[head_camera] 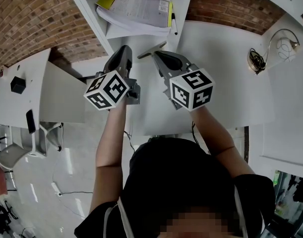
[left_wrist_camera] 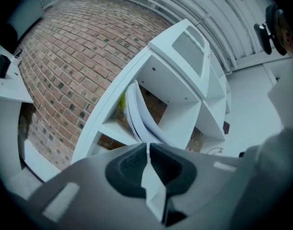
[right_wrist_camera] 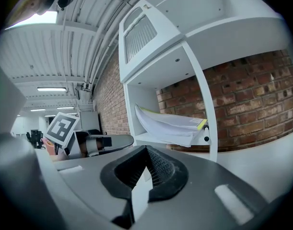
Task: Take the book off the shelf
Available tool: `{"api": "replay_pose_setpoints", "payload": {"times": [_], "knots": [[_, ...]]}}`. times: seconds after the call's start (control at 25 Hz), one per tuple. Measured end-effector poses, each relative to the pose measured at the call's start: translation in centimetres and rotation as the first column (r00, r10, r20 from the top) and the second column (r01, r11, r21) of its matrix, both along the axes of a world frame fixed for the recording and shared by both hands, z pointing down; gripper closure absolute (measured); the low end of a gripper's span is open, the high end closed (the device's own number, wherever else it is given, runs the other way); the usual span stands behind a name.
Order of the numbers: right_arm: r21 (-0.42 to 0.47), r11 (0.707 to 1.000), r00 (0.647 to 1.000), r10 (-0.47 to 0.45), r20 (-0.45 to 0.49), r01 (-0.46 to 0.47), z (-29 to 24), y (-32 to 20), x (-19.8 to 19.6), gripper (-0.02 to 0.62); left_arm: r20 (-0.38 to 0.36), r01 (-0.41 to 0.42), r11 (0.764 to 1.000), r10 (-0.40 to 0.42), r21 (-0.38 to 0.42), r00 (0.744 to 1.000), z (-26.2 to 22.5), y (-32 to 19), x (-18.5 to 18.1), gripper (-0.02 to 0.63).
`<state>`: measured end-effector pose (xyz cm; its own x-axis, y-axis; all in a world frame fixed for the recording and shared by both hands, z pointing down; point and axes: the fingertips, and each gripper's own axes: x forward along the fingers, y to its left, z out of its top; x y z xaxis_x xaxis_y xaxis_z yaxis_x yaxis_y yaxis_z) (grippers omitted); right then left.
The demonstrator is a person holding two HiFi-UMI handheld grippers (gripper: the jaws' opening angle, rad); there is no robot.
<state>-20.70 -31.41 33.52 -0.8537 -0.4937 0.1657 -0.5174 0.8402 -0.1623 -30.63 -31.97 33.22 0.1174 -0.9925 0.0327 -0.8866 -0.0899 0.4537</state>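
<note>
In the middle of the frame I have my left gripper (head_camera: 125, 49) and right gripper (head_camera: 155, 53), both with jaws pressed together on nothing. Beyond them, at top centre, the book (head_camera: 136, 9) lies flat in the white shelf (head_camera: 90, 8), with limp pale pages and a yellow cover edge.

Head view high, looking steeply down, both gripper views low, facing the near shelf (left_wrist_camera: 175, 95), which all three share.
</note>
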Motion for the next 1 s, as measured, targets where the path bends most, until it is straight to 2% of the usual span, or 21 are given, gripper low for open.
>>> {"api": "replay_pose_setpoints", "payload": {"times": [0.32,0.56,0.64,0.8,1.0], "knots": [[0.01,1.0,1.0,-0.024,0.002,0.024,-0.1,-1.0,-0.9,0.603,-0.017,0.064,0.998,-0.064,0.027,0.998,-2.2,-2.2,-1.6,0.563],[0.002,0.999,0.998,-0.054,0.01,0.054,0.1,-1.8,-1.8,0.603,-0.085,0.102,0.994,-0.098,0.041,0.992,-2.9,-3.9,-3.0,0.418],[-0.007,0.998,0.998,-0.064,0.011,0.064,0.3,-2.1,-2.1,0.603,-0.079,0.115,0.993,-0.112,0.037,0.991,-3.0,-4.5,-3.3,0.377],[-0.016,0.997,0.997,-0.077,0.015,0.077,0.5,-2.7,-2.4,0.603,-0.086,0.109,0.993,-0.106,0.034,0.991,-3.0,-5.7,-3.3,0.34],[-0.035,0.996,0.996,-0.087,0.025,0.088,0.7,-3.7,-2.5,0.603,-0.181,0.127,0.991,-0.119,0.037,0.976,-3.3,-6.7,-3.7,0.291]]}}
